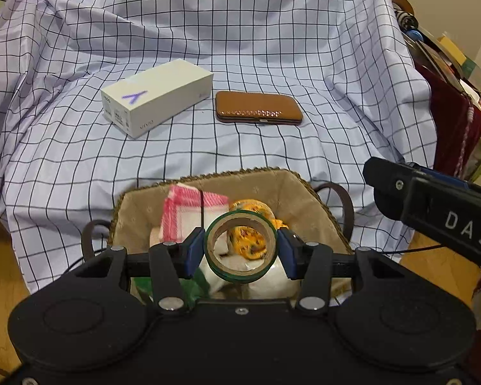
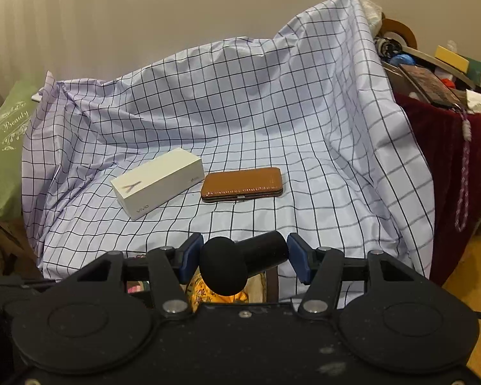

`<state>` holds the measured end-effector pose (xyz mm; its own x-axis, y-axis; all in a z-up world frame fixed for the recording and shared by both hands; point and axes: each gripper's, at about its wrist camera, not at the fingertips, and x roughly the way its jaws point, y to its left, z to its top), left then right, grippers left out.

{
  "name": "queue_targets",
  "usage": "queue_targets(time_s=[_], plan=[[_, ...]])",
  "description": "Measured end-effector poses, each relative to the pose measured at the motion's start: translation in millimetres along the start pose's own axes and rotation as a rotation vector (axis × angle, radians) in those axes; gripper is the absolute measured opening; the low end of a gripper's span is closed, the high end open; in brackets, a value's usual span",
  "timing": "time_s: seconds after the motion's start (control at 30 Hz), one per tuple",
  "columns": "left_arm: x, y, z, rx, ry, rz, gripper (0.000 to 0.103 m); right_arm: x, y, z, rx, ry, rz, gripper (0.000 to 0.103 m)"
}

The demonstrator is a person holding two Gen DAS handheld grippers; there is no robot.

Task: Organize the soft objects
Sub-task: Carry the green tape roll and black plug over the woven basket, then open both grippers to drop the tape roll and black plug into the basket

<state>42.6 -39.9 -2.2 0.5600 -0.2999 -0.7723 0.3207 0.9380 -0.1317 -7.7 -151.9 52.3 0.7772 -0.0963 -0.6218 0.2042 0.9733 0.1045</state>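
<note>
My left gripper (image 1: 240, 250) is shut on a green-edged tape roll (image 1: 241, 245) and holds it over a woven basket (image 1: 317, 199). The basket holds a pink-bordered white cloth (image 1: 189, 215), a yellow patterned cloth (image 1: 251, 240) and other white soft items. My right gripper (image 2: 245, 258) is shut on a black microphone-like object with a foam head (image 2: 224, 266), above the basket's edge; the yellow cloth (image 2: 205, 292) shows under it. The right gripper's body shows at the right in the left wrist view (image 1: 433, 205).
A white phone box (image 1: 157, 96) and a brown leather case (image 1: 258, 108) lie on the checked sheet (image 1: 272, 48) beyond the basket. A cluttered shelf with a dark red cloth (image 2: 449, 160) stands to the right. A green bag (image 2: 3, 147) is at the left.
</note>
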Motion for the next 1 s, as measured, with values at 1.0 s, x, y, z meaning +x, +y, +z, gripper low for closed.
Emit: queue_targets(time_s=[1.0], plan=[[21, 1, -28, -0.030, 0.082, -0.011, 0.056, 7, -5, -22, 0.040, 0.090, -0.059, 0.057]])
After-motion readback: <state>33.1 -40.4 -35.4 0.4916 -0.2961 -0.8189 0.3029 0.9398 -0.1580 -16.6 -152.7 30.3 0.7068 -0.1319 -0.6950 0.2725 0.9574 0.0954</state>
